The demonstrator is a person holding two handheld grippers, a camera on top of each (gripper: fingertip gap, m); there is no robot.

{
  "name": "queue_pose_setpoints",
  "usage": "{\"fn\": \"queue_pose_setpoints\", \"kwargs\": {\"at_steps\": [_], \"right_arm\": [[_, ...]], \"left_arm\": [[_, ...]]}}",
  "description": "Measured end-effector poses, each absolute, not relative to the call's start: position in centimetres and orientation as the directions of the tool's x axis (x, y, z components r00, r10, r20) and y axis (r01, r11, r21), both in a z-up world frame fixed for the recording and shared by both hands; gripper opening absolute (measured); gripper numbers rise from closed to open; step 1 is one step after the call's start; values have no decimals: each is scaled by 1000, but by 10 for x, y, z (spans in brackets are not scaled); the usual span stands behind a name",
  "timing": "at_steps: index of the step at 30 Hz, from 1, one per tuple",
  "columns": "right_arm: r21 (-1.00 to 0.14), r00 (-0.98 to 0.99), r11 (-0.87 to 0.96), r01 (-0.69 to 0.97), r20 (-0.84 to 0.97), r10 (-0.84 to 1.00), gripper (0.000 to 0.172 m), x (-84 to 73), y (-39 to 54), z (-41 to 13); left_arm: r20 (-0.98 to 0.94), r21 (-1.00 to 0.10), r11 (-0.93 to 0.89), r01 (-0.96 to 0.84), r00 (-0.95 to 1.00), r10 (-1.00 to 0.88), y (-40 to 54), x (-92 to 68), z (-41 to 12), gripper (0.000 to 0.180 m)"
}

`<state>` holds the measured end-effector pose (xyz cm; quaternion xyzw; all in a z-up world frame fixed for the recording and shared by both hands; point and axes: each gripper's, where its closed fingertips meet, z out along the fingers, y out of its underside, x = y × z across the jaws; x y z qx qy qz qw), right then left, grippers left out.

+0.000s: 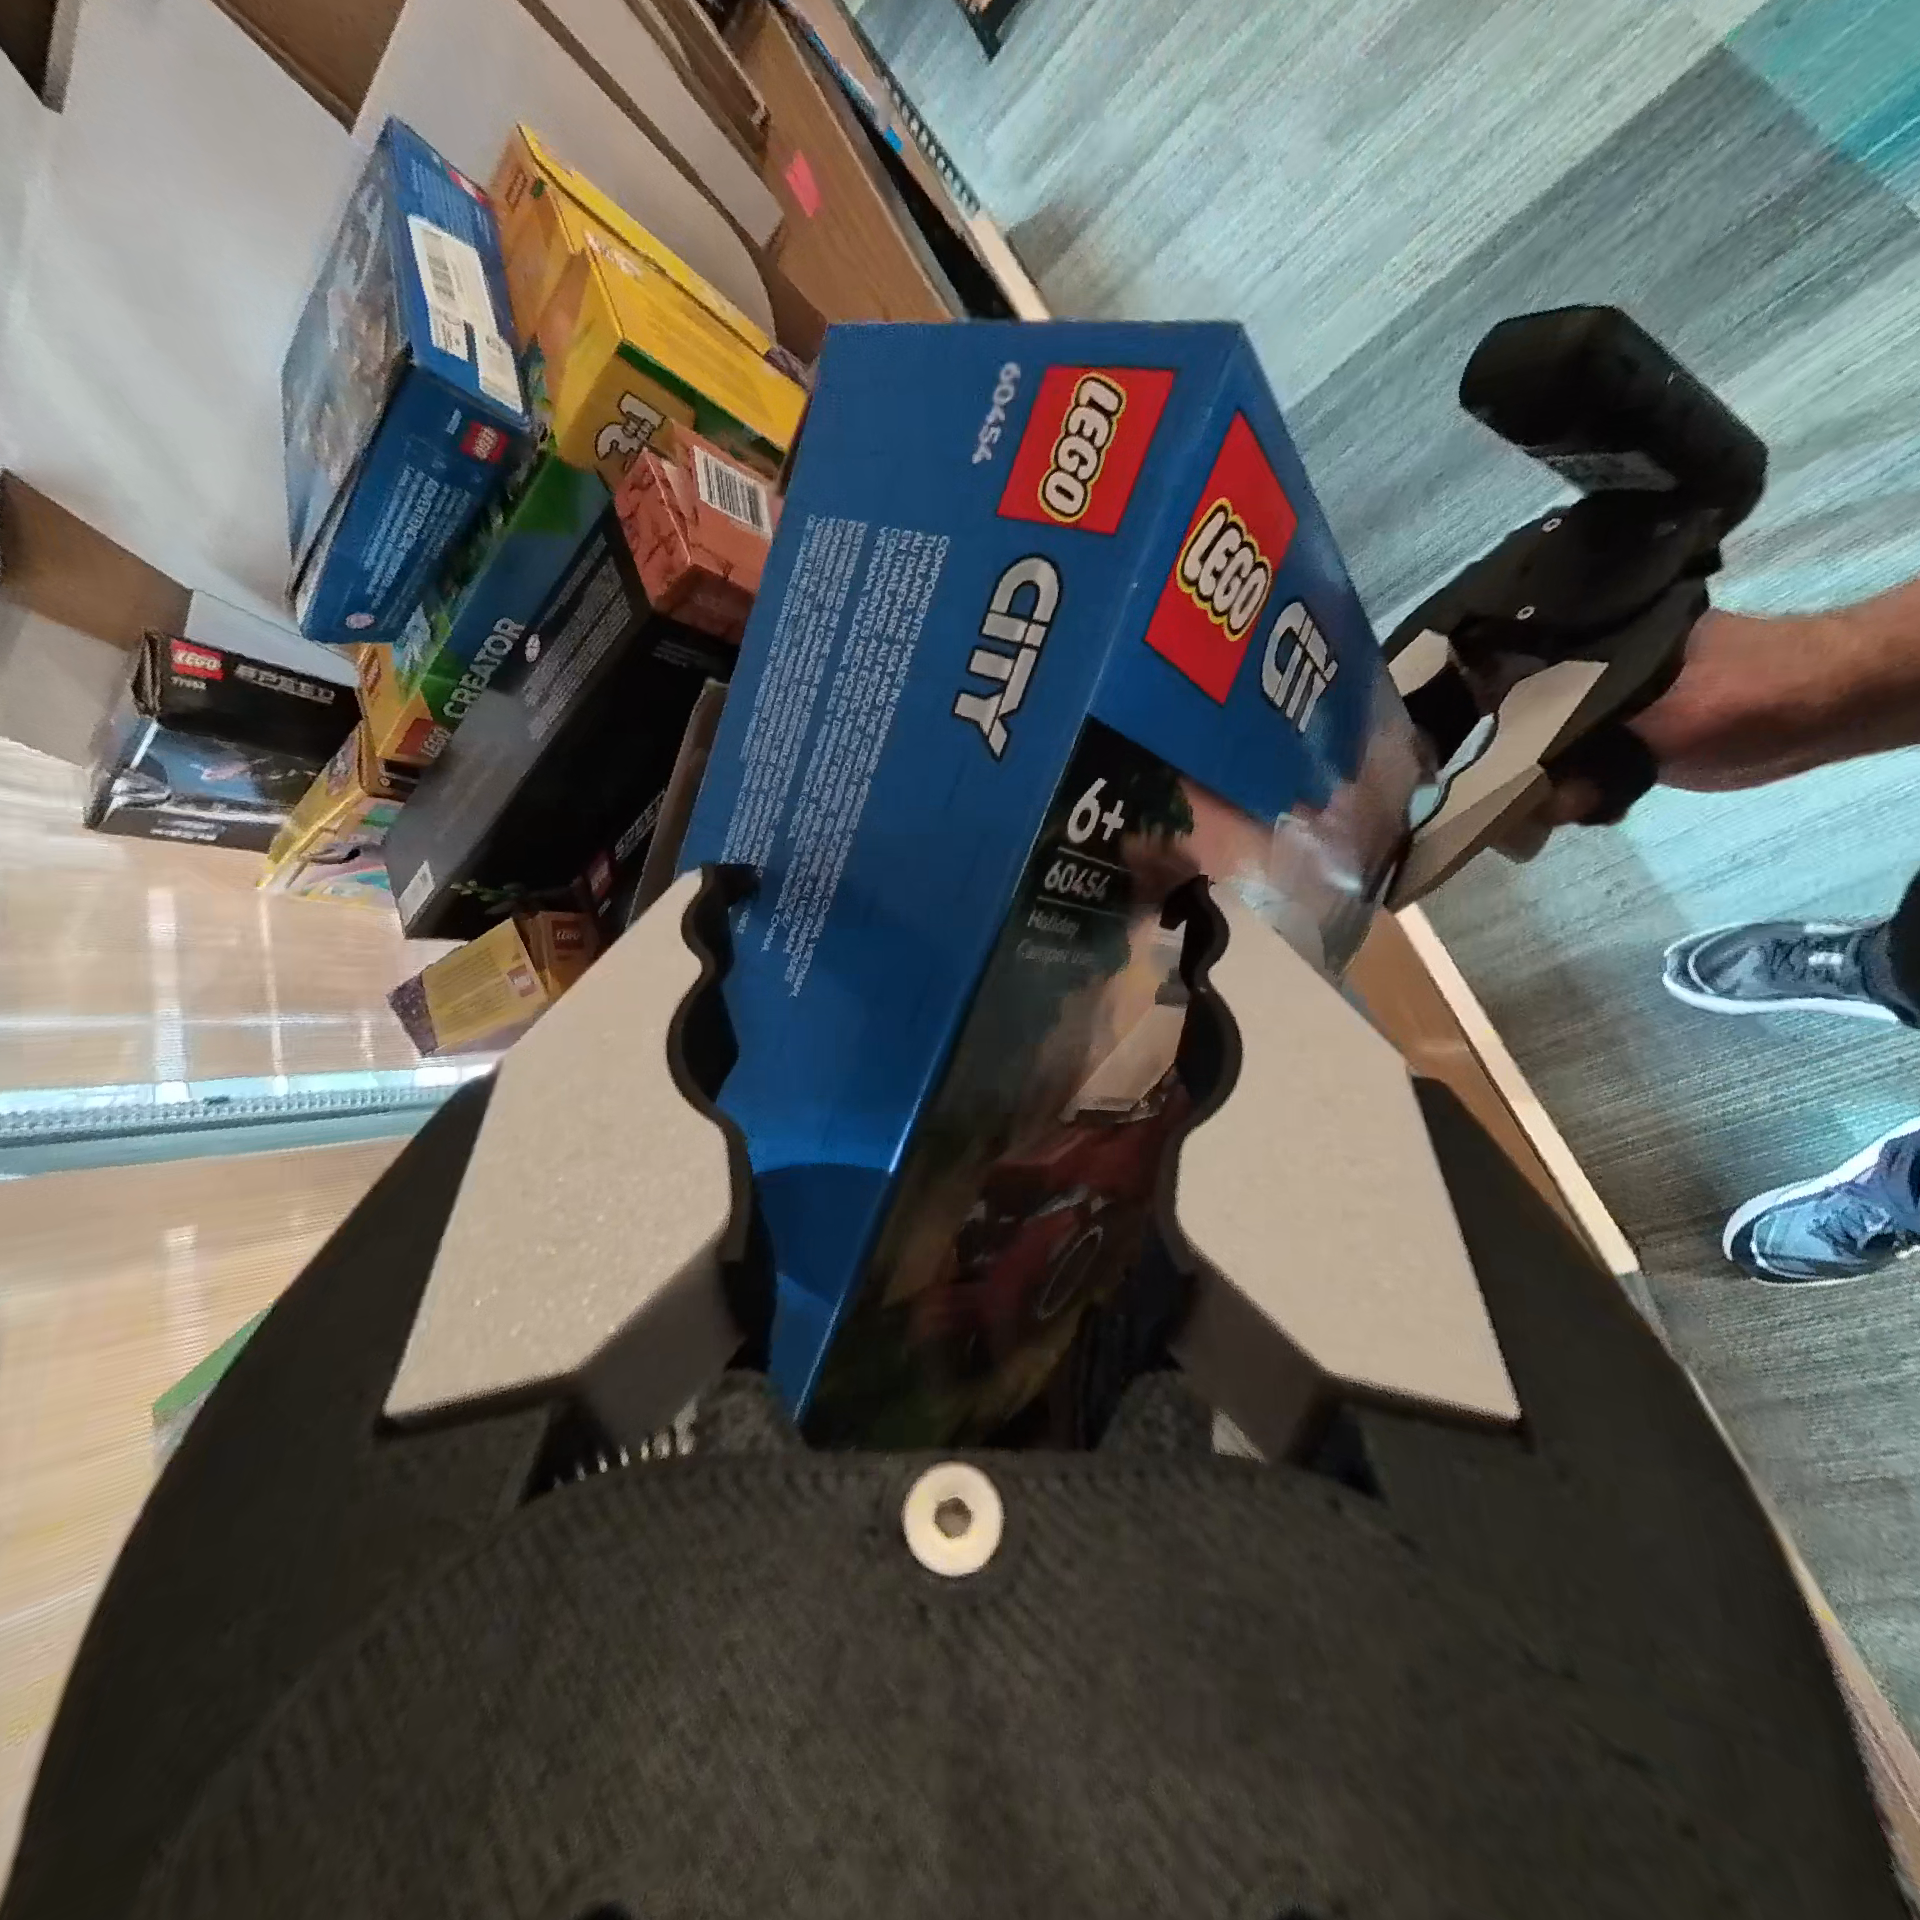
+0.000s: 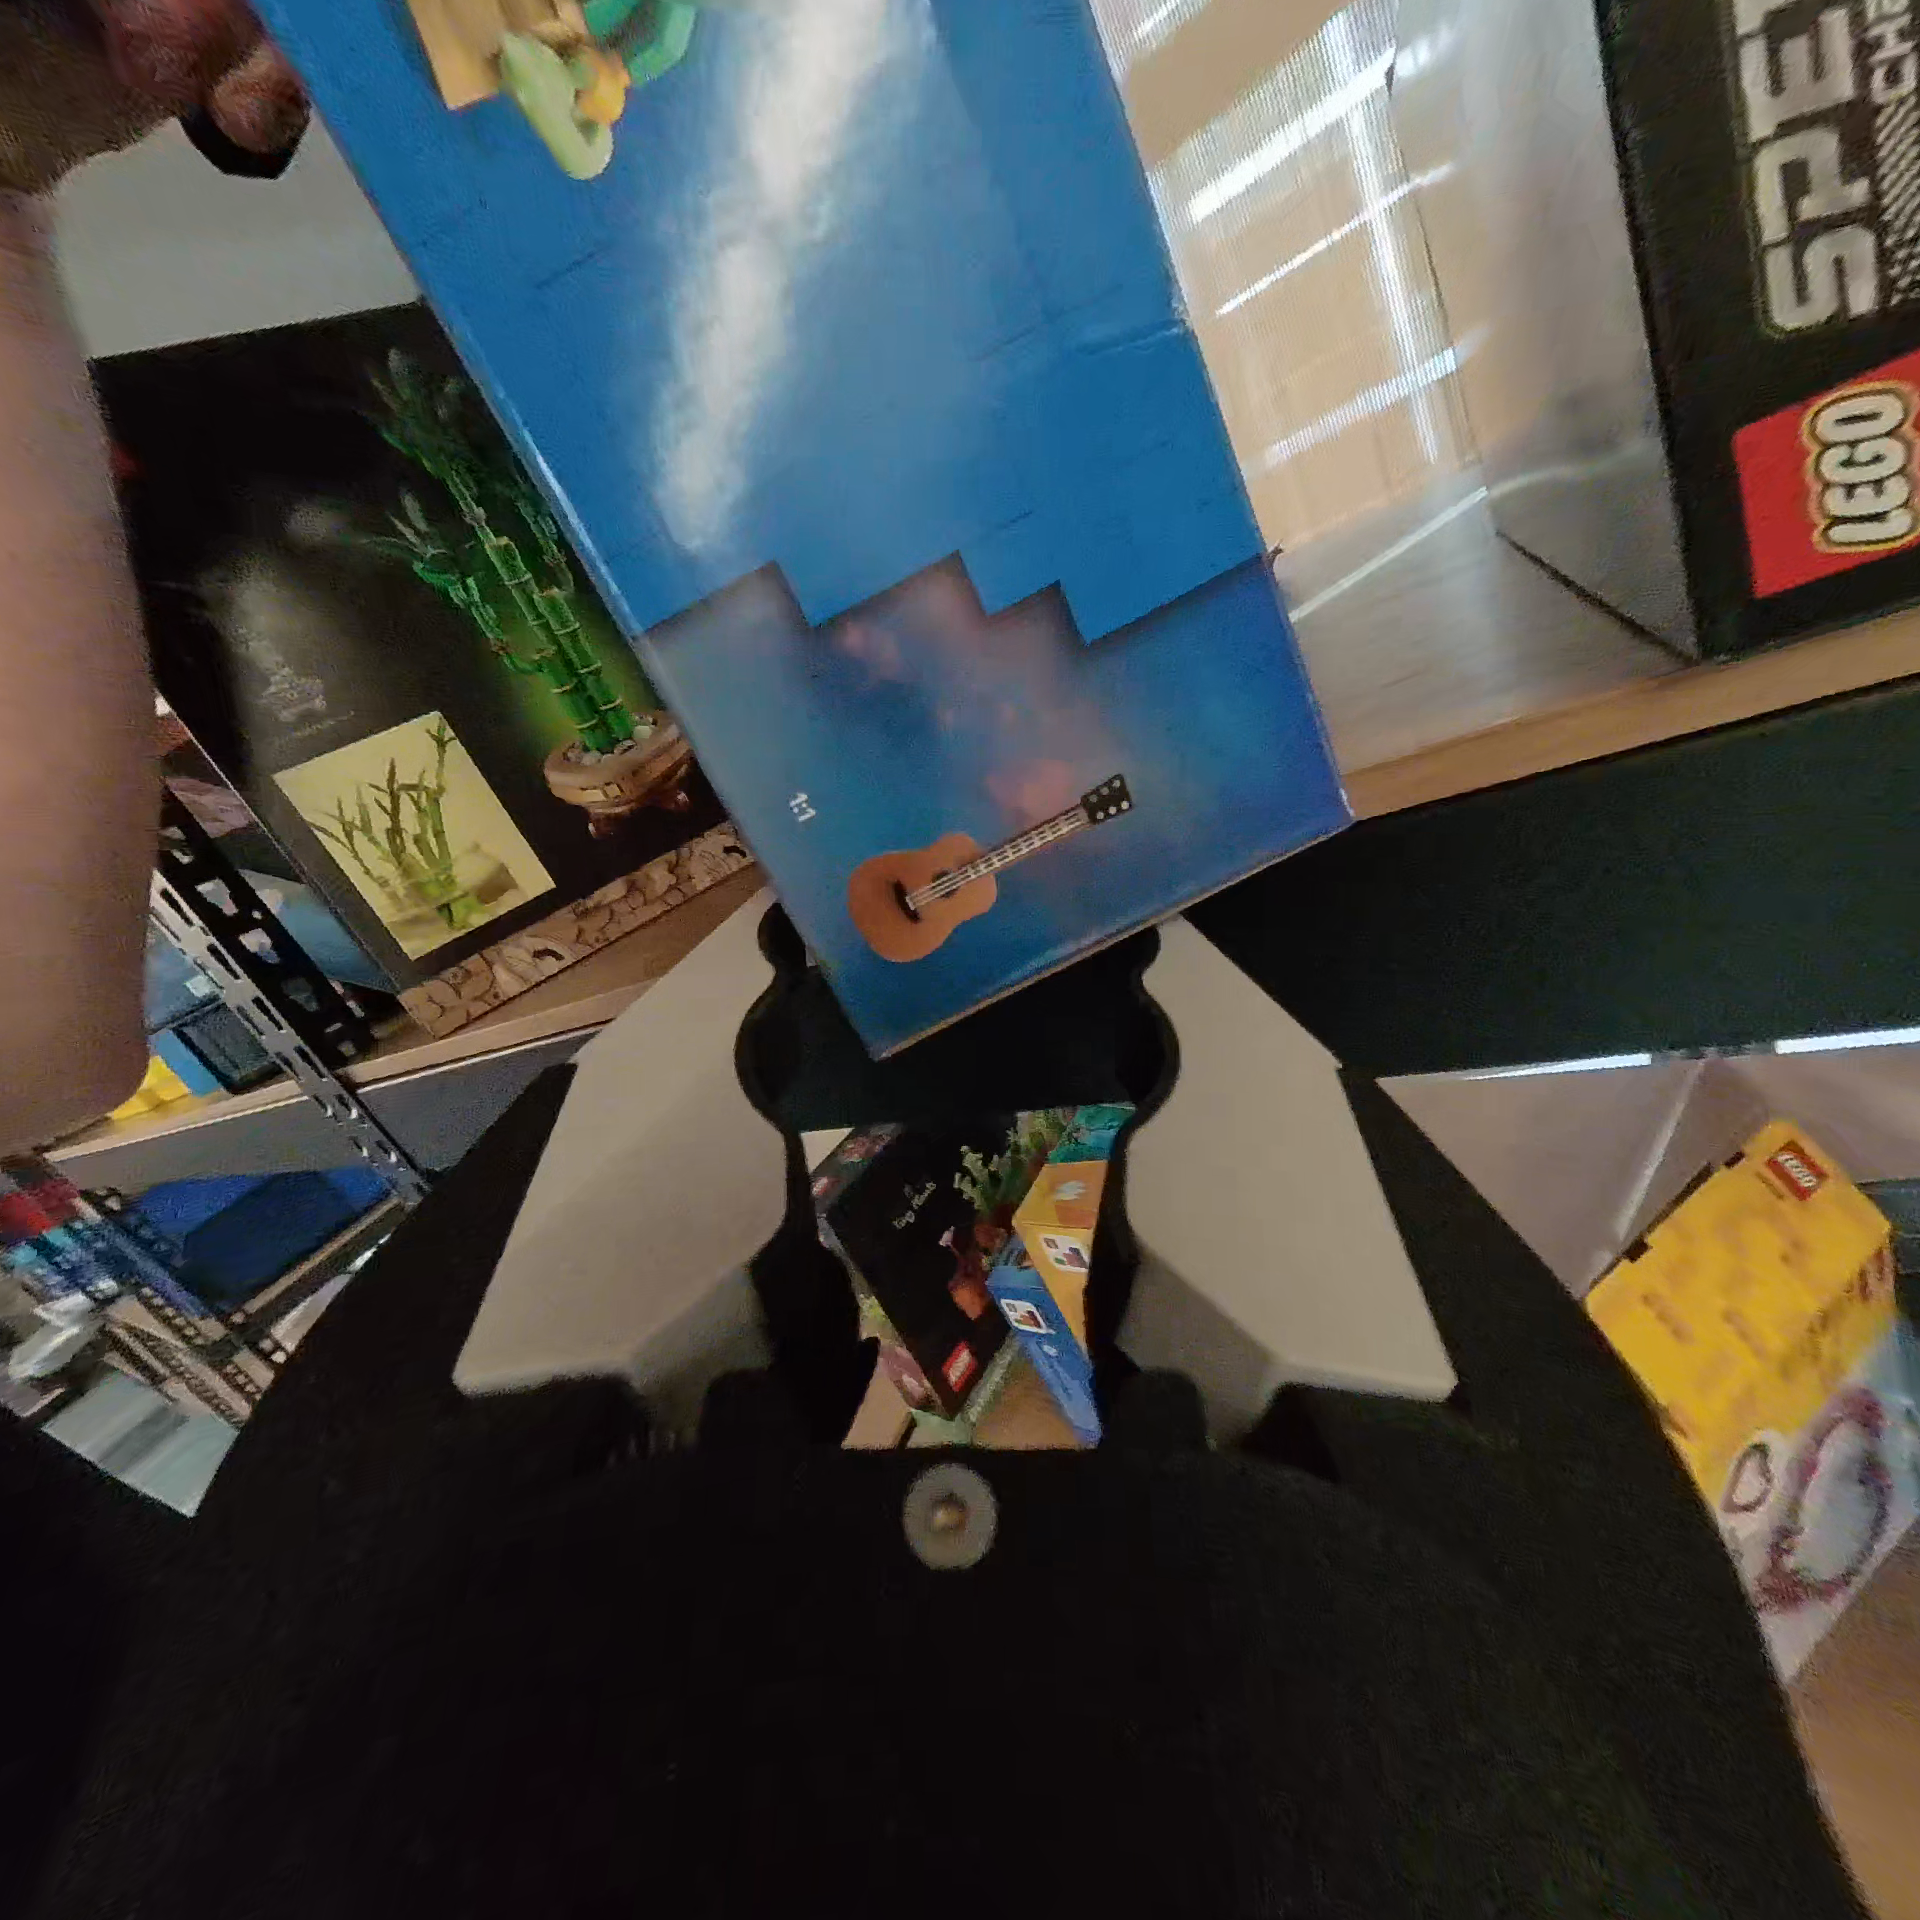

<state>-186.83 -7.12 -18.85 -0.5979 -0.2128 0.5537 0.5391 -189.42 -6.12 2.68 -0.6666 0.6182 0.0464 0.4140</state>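
Left gripper (image 1: 951, 935) clamps blue toy box (image 1: 935, 644) | right gripper (image 2: 956, 997) pinches its far corner | stiff, glossy cardboard, likely light; hold by edges

Two grippers show: the left gripper (image 1: 951, 914) and the right gripper (image 1: 1423, 769), each with two fingers. One big blue box (image 1: 935, 675) lies between them. There is one hand (image 1: 1756, 707) and two shoes (image 1: 1787, 971).

In the left wrist view, the pile toward the shelf's (image 1: 156, 1299) back edge holds:
- one small blue box (image 1: 395, 416)
- one orange box (image 1: 696, 530)
- at least three yellow boxes (image 1: 644, 343)
- at least three black boxes (image 1: 540, 748)

In the right wrist view, one bamboo box (image 2: 395, 623) and one black box (image 2: 1787, 312) stand on the board (image 2: 1558, 738), at its near edge.
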Motion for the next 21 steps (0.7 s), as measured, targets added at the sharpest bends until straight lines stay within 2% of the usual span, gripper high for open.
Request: {"fn": "queue_pose_setpoints", "kwargs": {"at_steps": [6, 10, 17, 21], "right_arm": [[-894, 336, -249, -373, -380, 862, 55, -1838, -80, -166], [-915, 392, -153, -372, -305, 868, 52, -1810, -83, -137], [-949, 486, -27, -315, -186, 854, 53, -1779, -80, -96], [-949, 526, 47, -312, -131, 840, 52, -1767, -77, -66]], "left_arm": [[-547, -591, 111, -799, 296, -783, -63, -1887, 40, 86], [-473, -711, 98, -696, 371, -799, -60, -1890, 56, 86], [-325, -897, 91, -432, 506, -799, -50, -1905, 69, 87], [-156, -976, 35, -216, 576, -803, -40, -1925, 66, 87]]}}
